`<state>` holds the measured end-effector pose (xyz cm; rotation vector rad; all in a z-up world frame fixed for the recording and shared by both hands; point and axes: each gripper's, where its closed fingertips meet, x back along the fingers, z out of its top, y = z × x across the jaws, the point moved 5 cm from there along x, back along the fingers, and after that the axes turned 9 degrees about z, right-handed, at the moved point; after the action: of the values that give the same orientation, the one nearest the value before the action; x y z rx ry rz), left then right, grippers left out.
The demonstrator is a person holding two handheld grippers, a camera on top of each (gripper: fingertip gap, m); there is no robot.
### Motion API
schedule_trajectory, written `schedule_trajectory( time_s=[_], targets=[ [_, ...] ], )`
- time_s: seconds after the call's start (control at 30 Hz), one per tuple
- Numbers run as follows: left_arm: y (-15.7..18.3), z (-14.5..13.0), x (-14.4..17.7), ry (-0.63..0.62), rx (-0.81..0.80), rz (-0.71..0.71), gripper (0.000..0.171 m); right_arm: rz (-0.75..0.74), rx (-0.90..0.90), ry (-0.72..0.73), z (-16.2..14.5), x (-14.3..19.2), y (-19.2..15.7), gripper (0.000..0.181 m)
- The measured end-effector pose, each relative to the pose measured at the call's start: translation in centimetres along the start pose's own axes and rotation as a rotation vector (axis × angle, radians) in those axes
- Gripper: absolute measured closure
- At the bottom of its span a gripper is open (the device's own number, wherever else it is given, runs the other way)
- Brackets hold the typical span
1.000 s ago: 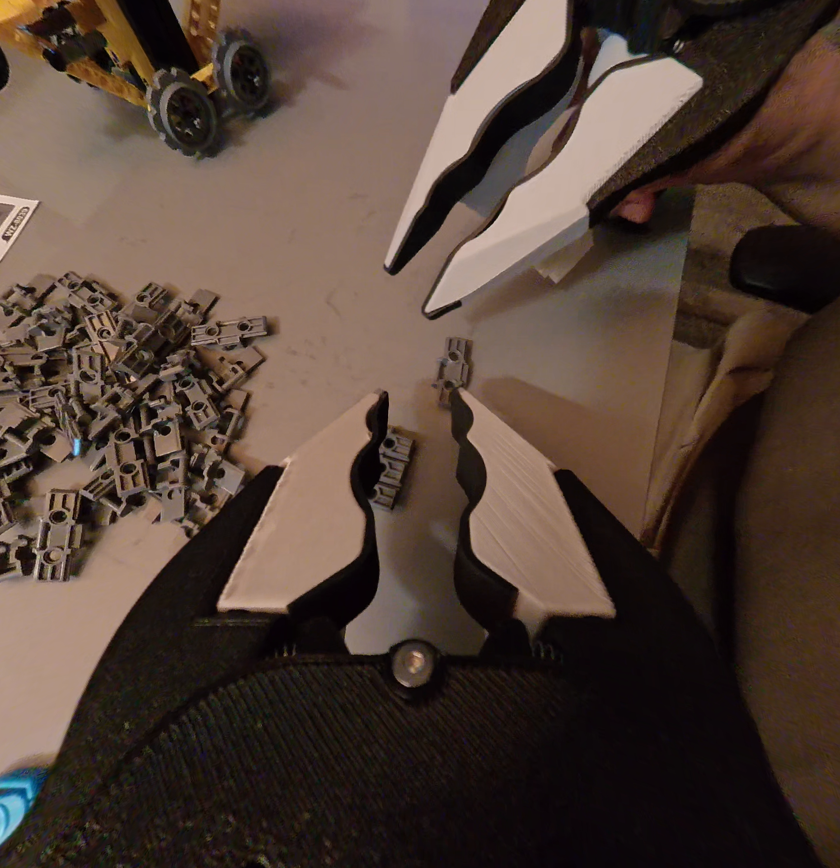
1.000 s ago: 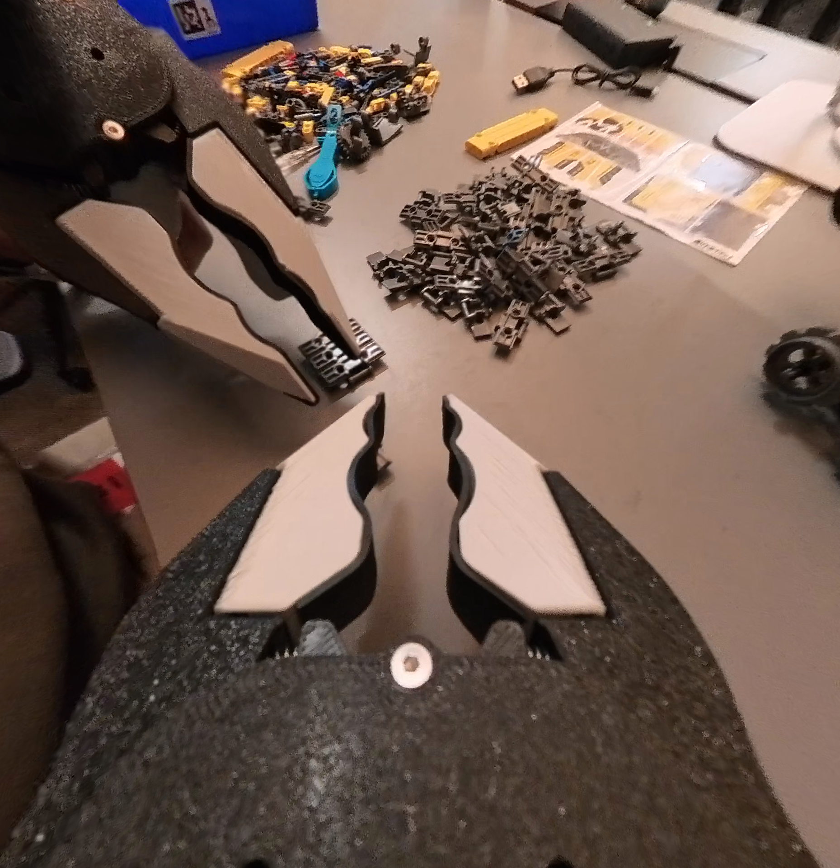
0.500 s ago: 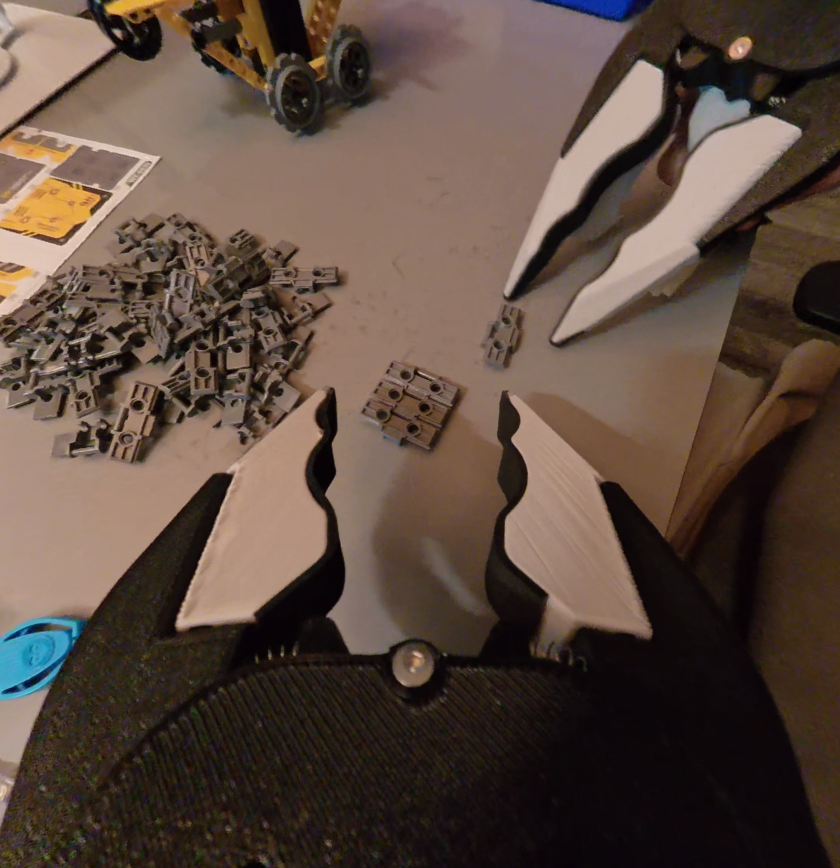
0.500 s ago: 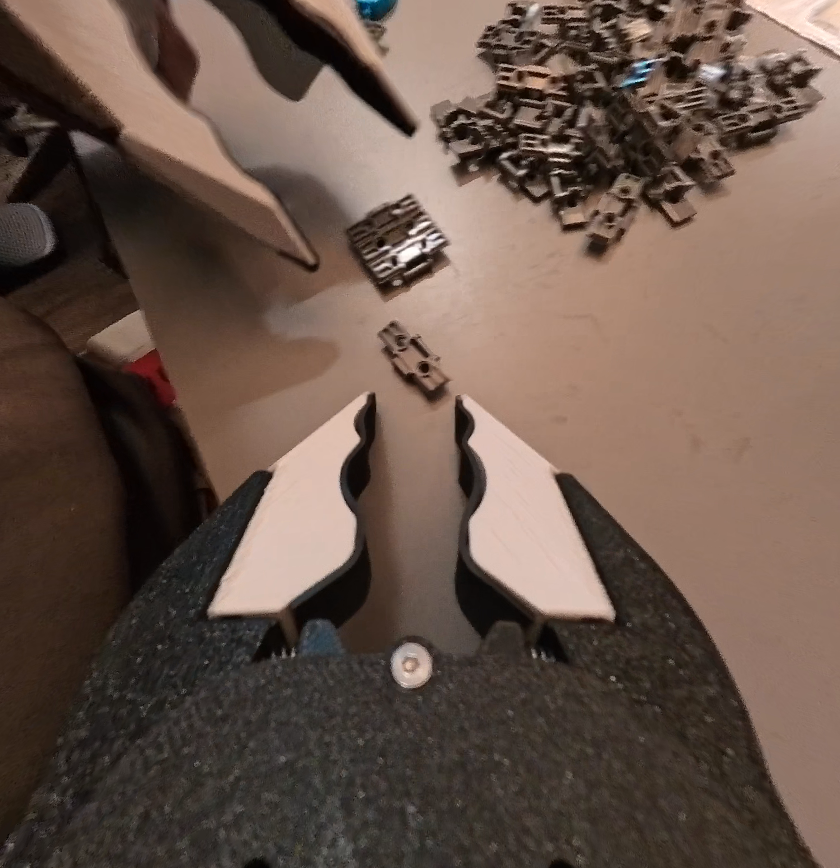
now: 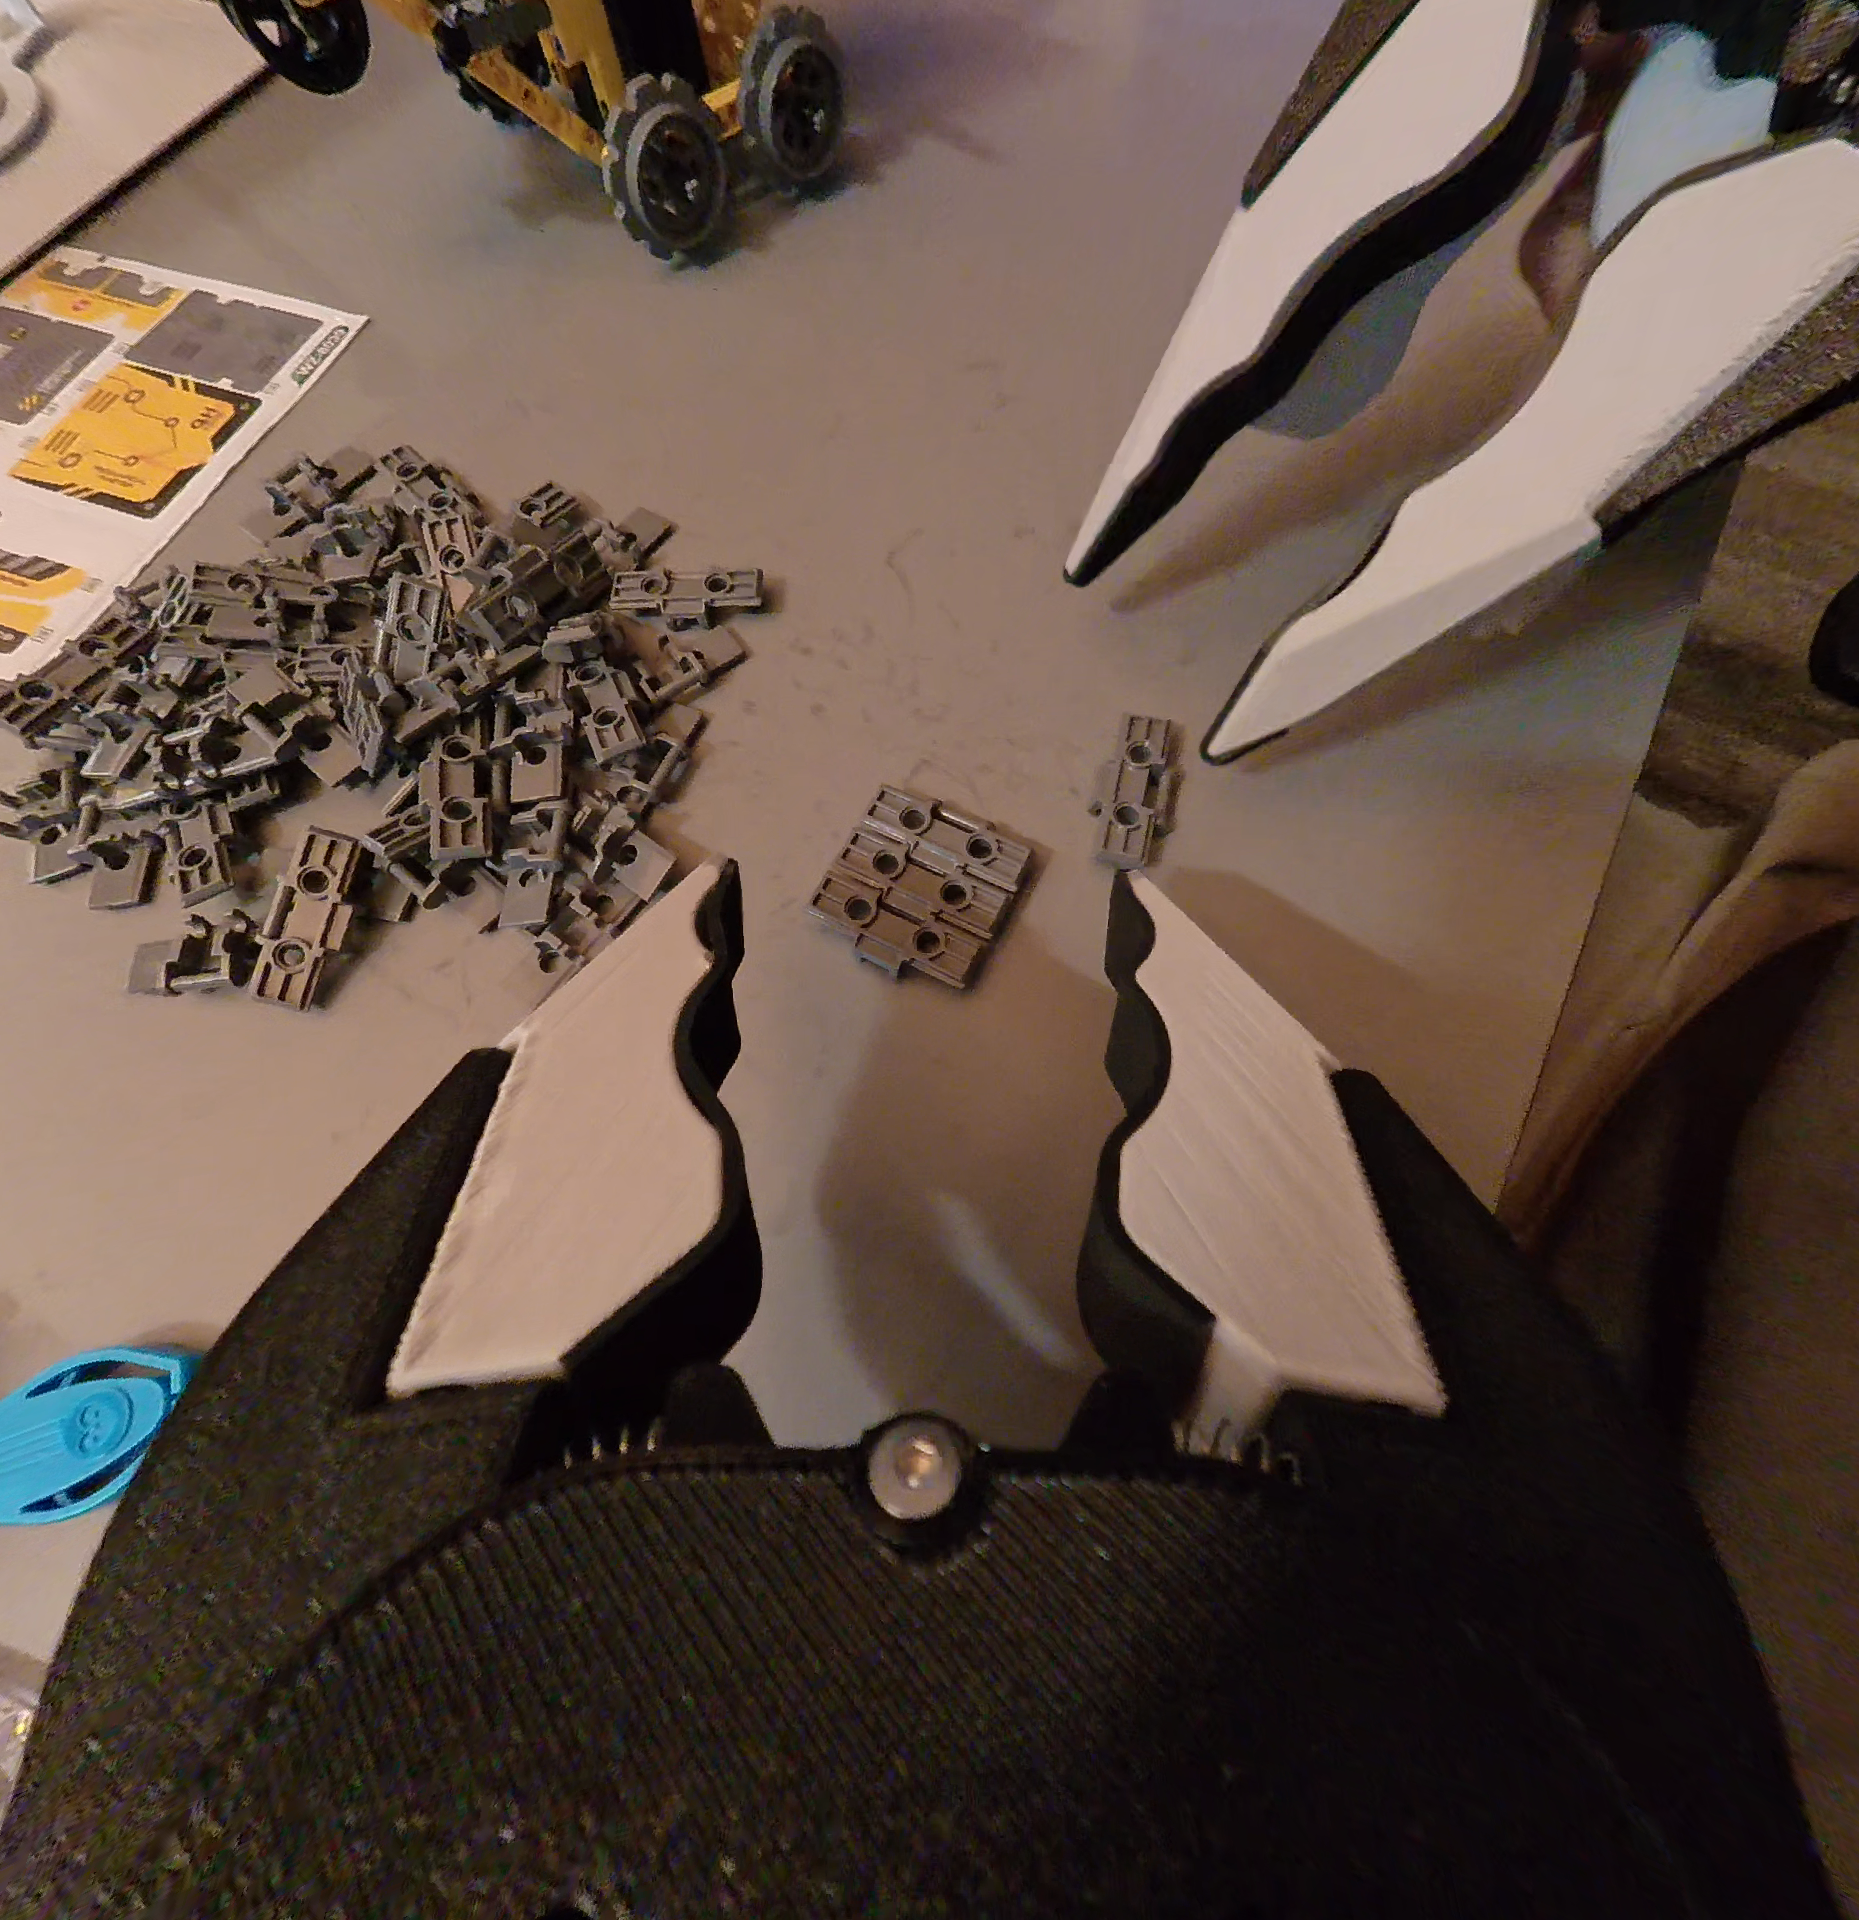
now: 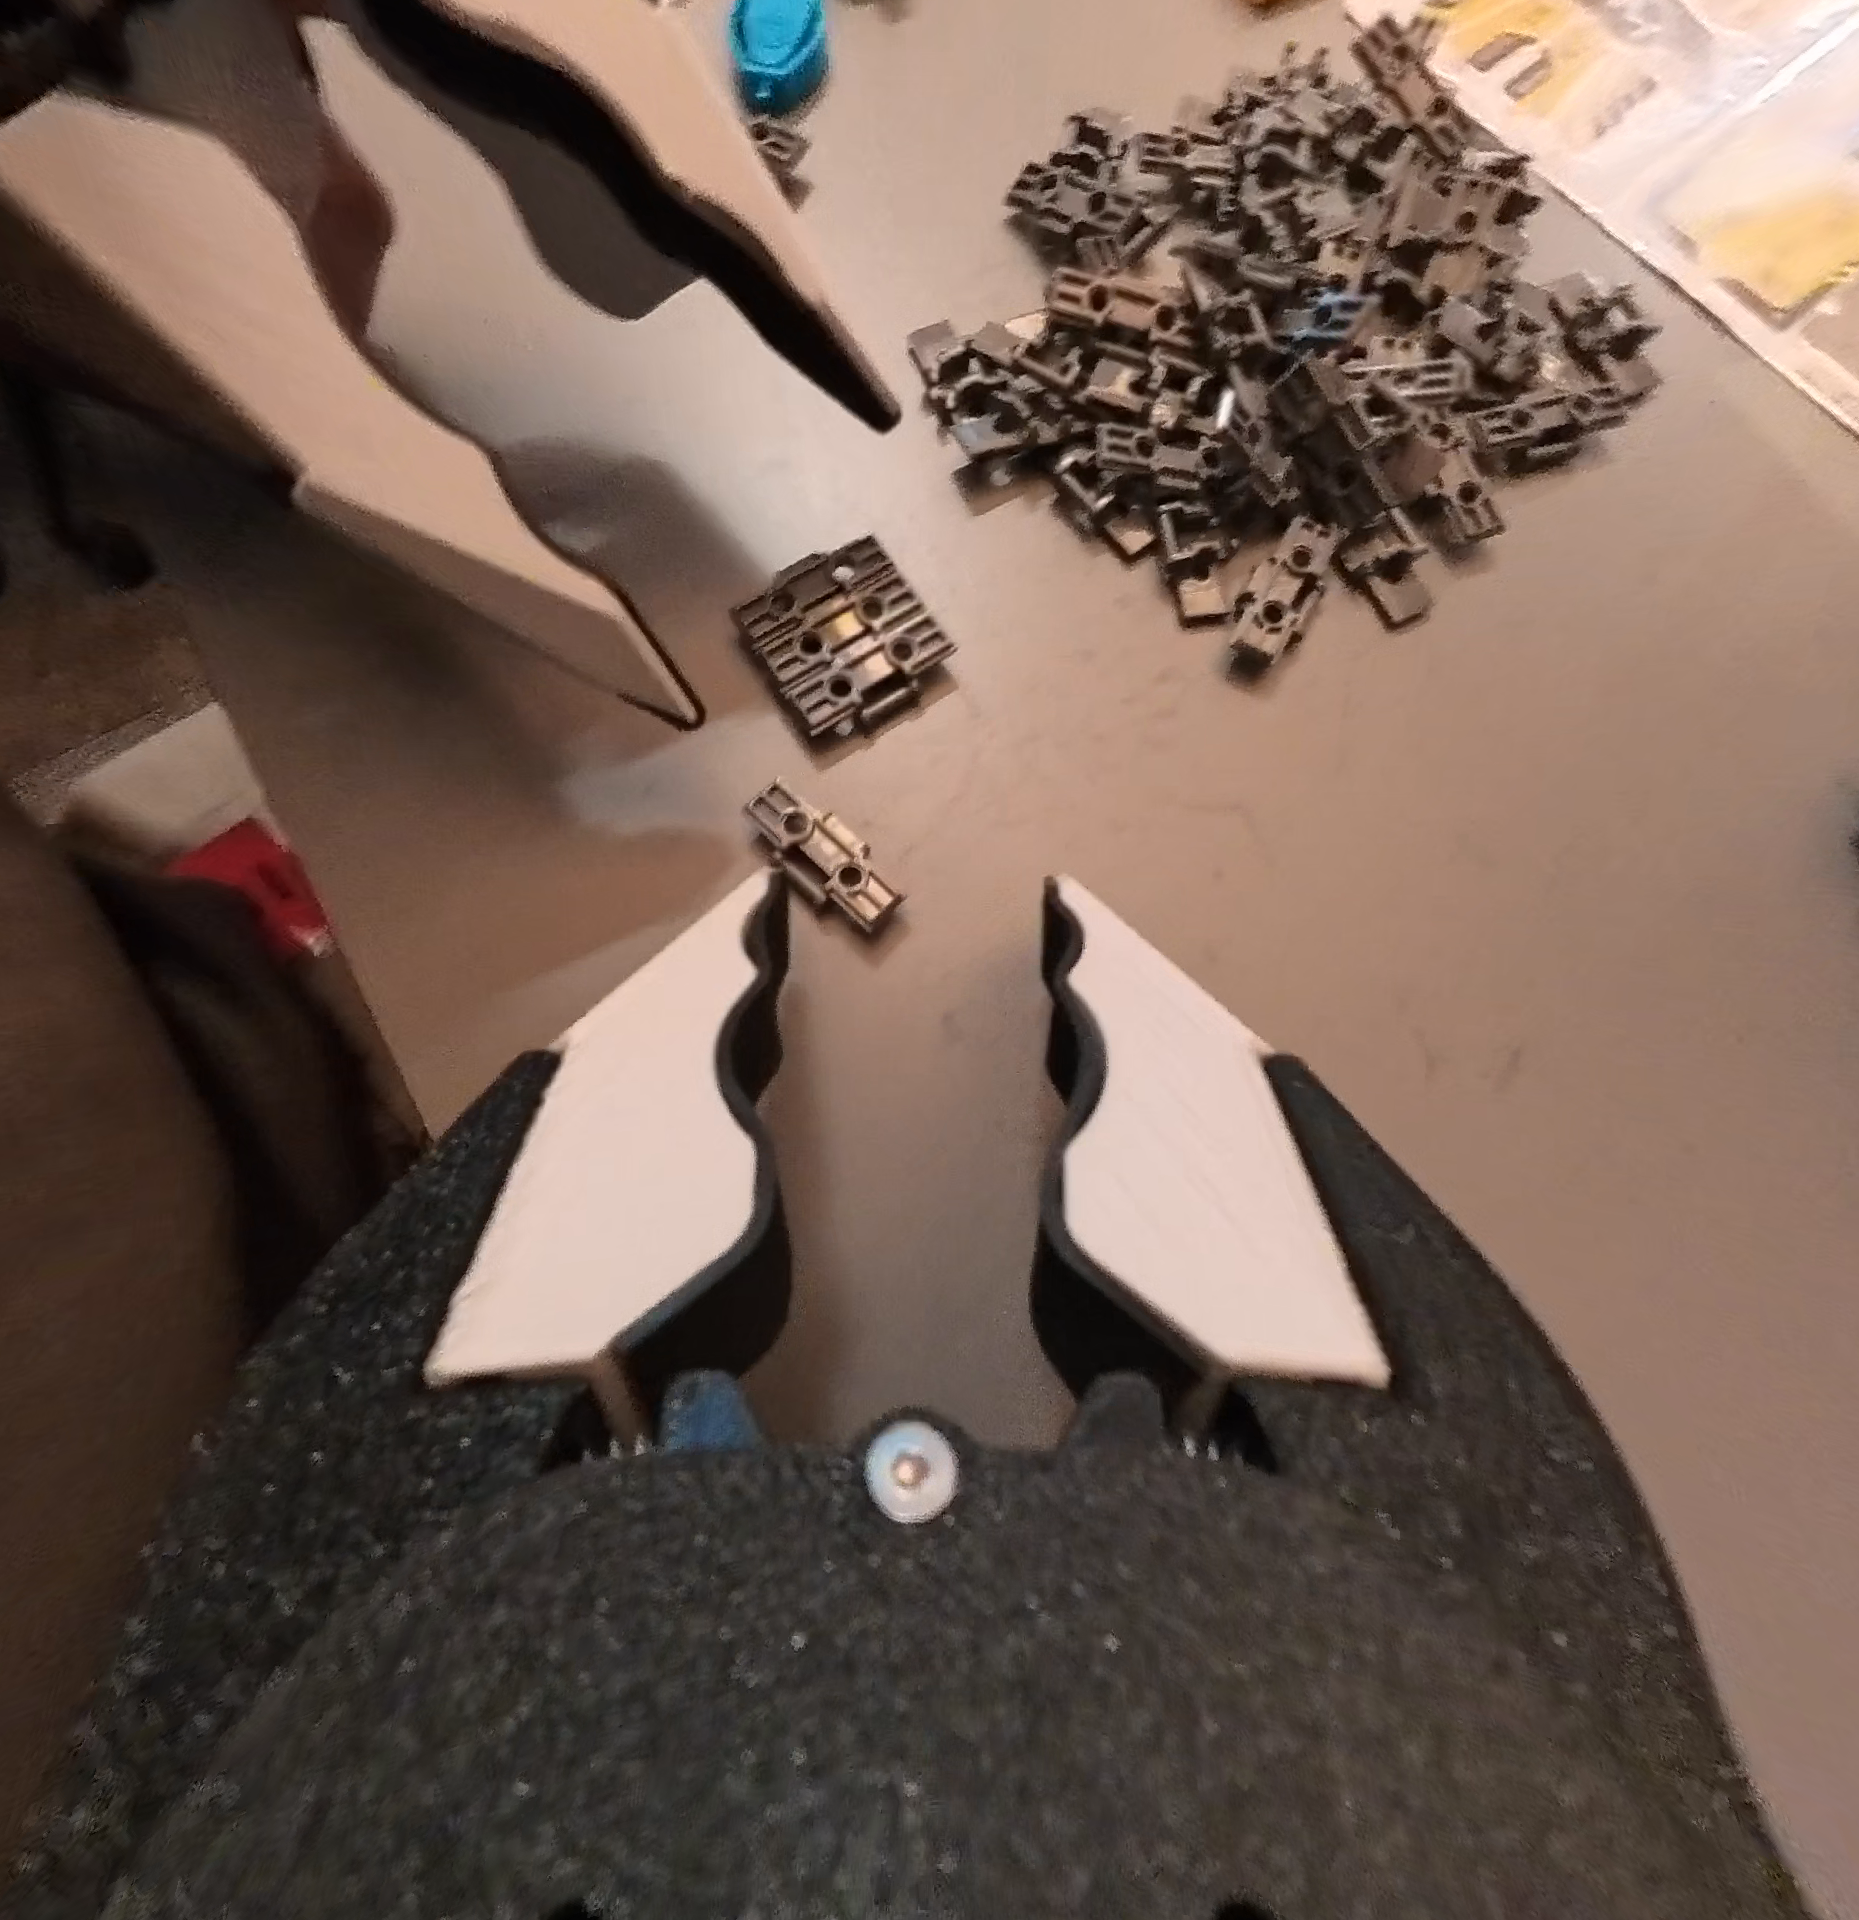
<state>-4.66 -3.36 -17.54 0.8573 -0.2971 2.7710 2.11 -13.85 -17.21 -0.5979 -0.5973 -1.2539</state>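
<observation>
A small block of joined grey track links (image 5: 920, 899) lies flat on the grey table (image 5: 904, 416), just ahead of my open, empty left gripper (image 5: 920, 883). A single grey track link (image 5: 1135, 790) lies to its right, near the right fingertip. In the right wrist view the joined block (image 6: 840, 649) and the single link (image 6: 823, 873) lie just ahead of my open, empty right gripper (image 6: 909, 899); the link is close to its left fingertip. The right gripper (image 5: 1143, 665) hovers above the single link in the left wrist view. The left gripper (image 6: 790, 561) hovers over the joined block in the right wrist view.
A pile of loose grey track links (image 5: 374, 686) lies to the left, also seen in the right wrist view (image 6: 1289, 364). A yellow wheeled model (image 5: 644, 94), an instruction sheet (image 5: 104, 416) and a blue tool (image 5: 63, 1434) sit around it. The table edge (image 5: 1590, 987) runs close on the right. The yellow wheeled model (image 5: 644, 94) is about 20 cm from my right fingertips.
My left gripper opened, let go of the joined track links onto the table, and drew back. My right gripper tilted down toward the single link and opened wider.
</observation>
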Motion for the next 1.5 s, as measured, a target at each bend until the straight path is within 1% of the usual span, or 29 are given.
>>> schedule_trajectory(
  time_s=[0.07, 0.1, 0.17, 0.27, 0.33, 0.43, 0.47, 0.53, 0.67, 0.8, 0.93, 1.07, 1.2, 1.3, 1.4, 1.5],
  targets=[
    [-0.1, 0.0, 0.0, -0.001, 0.007, 0.004, 0.103, -0.064, -0.016, -0.025, 0.5, -0.2, -0.6, 0.123],
    [-0.1, 0.0, 0.0, -0.001, 0.012, 0.003, 0.103, -0.102, -0.003, -0.04, 0.6, -0.3, -0.9, 0.123],
    [-0.2, 0.0, 0.0, 0.0, 0.022, -0.007, 0.104, -0.168, 0.024, -0.054, 0.6, -0.5, -1.7, 0.125],
    [-0.2, 0.0, 0.0, -0.004, 0.039, -0.025, 0.104, -0.225, 0.035, -0.057, 0.2, -0.8, -2.7, 0.129],
    [-0.3, 0.0, 0.0, -0.004, 0.046, -0.032, 0.105, -0.253, 0.025, -0.047, -0.2, -0.8, -3.0, 0.135],
    [-0.3, 0.1, 0.0, 0.001, 0.051, -0.035, 0.106, -0.195, -0.01, -0.043, -0.6, -1.3, -4.0, 0.147],
    [-0.3, 0.1, 0.1, 0.003, 0.054, -0.036, 0.108, -0.164, -0.023, -0.041, -0.7, -1.6, -4.4, 0.148],
    [-0.4, 0.1, 0.1, 0.006, 0.061, -0.041, 0.108, -0.139, -0.044, -0.032, -0.7, -1.9, -4.5, 0.149],
    [-0.4, 0.1, 0.1, 0.01, 0.068, -0.043, 0.108, -0.156, -0.058, -0.022, -0.6, -2.0, -3.6, 0.141],
    [-0.4, 0.1, 0.1, 0.003, 0.065, -0.041, 0.108, -0.118, -0.069, -0.021, -0.6, -1.9, -3.2, 0.139],
    [-0.4, 0.0, 0.0, -0.006, 0.068, -0.047, 0.108, -0.167, -0.024, -0.013, -0.2, -0.9, -2.2, 0.136],
    [-0.4, 0.0, -0.1, -0.014, 0.077, -0.057, 0.108, -0.112, -0.036, -0.02, 0.4, -1.4, -2.1, 0.129],
    [-0.4, 0.0, -0.1, -0.015, 0.07, -0.058, 0.108, -0.122, -0.032, -0.06, 0.5, -2.1, -1.9, 0.131],
    [-0.3, -0.1, -0.2, -0.026, 0.061, -0.06, 0.107, -0.105, -0.065, -0.08, 0.2, -2.4, -1.7, 0.132],
    [-0.1, -0.2, -0.3, -0.036, 0.052, -0.062, 0.108, -0.088, -0.08, -0.07, 0.2, -2.4, -1.5, 0.142],
    [-0.1, -0.2, -0.3, -0.036, 0.051, -0.068, 0.107, -0.074, -0.073, -0.068, 0.1, -2.3, -1.4, 0.142]
  ],
)
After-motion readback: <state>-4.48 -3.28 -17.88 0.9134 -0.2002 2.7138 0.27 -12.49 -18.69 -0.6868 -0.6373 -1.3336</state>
